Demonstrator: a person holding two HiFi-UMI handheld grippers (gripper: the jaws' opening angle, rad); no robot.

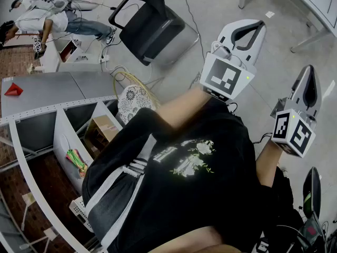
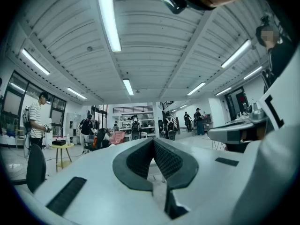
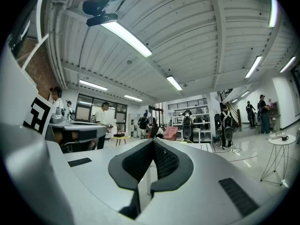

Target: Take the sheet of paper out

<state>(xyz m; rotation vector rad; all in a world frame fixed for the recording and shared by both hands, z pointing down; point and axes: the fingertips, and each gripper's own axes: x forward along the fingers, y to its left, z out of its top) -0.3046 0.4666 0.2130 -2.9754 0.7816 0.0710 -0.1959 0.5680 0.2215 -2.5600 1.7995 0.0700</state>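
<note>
Both the left claw (image 2: 153, 142) and right claw (image 3: 153, 142), near two o'clock, are pinched together empty; they should lower and spread first.

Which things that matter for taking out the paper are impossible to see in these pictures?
- Sheet of paper: in no view; the black shirt fills the head view, and both gripper views face across the room.
- Shelf compartments: head view, partly covered by the shirt, cut by the left edge.
- Hands: head view, hidden behind the marker cubes.
</note>
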